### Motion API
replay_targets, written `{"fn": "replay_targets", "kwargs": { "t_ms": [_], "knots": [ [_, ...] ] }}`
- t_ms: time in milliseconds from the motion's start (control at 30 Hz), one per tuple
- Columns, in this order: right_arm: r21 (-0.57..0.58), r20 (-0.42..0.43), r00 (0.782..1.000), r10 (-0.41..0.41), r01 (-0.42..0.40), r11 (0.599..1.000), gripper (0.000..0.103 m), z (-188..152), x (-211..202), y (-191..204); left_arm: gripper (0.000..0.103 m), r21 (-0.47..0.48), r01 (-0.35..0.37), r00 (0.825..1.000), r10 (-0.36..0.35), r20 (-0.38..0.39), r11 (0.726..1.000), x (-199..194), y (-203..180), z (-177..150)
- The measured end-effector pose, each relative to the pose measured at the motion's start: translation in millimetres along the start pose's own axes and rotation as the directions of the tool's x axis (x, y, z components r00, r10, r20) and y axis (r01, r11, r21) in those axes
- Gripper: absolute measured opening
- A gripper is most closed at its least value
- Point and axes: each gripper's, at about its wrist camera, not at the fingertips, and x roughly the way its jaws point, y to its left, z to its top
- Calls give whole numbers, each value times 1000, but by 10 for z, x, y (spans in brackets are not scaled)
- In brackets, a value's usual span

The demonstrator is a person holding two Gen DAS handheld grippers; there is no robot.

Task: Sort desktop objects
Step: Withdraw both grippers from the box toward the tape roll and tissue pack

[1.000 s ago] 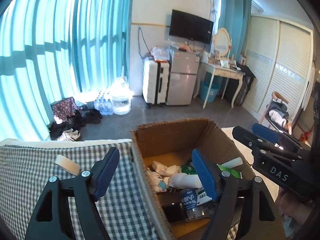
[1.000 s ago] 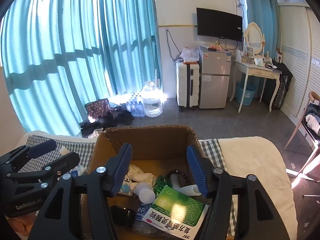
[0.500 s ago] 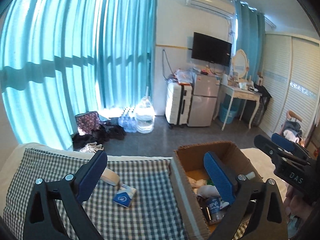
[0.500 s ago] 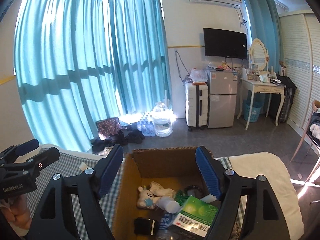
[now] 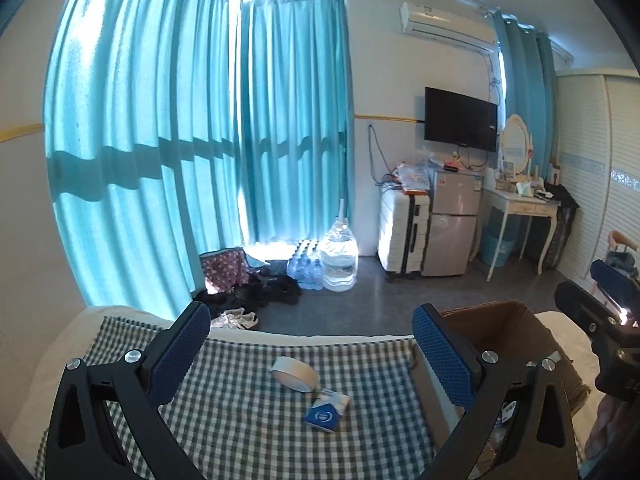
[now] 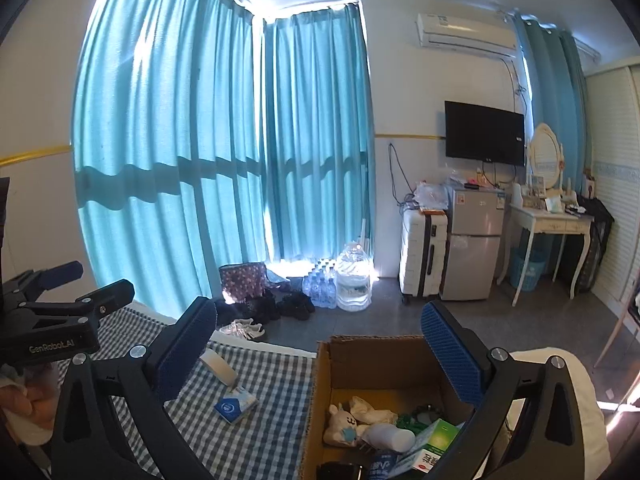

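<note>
Green-and-white checked cloth (image 5: 248, 412) covers the soft work surface; woven, flat. On it lie a white roll of tape (image 5: 294, 374), tilted on its edge, and a small blue-and-white packet (image 5: 326, 410) bearing a round white logo, touching the roll's lower rim.

Brown corrugated cardboard box (image 6: 372, 364), open-topped, stands just beside the cloth's right edge. It holds a green-and-white medicine carton (image 6: 430, 442) printed with Chinese characters, a white plastic bottle (image 6: 388, 436) on its side, a small white plush toy (image 6: 340, 426), crumpled white paper, and a dark bead bracelet.

Left gripper (image 5: 310, 356): black frame, blue textured pads (image 5: 178, 358), jaws wide apart, holding nothing, above the cloth with roll and packet between the fingers. "GenRobot.AI" is printed on its body in the right-wrist view.

Right gripper (image 6: 320, 350): same build, jaws spread wide, empty, over the box's near-left corner.
</note>
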Motion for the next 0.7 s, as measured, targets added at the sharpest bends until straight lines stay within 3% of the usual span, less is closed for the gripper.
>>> {"fn": "replay_targets", "kwargs": {
  "t_ms": [267,400,700],
  "knots": [
    [-16,-17,1000,1,-1,1000,103,-44,72,189,103,-10,-36,999,36,-10,999,45,289,-56],
    [-6,16,1000,-19,19,1000,103,-66,94,292,103,-22,-51,999,51,-14,998,129,457,-138],
    [-29,-24,1000,19,-20,999,103,-254,384,603,103,-47,-48,994,43,-102,998,538,716,-356]
  ]
}}
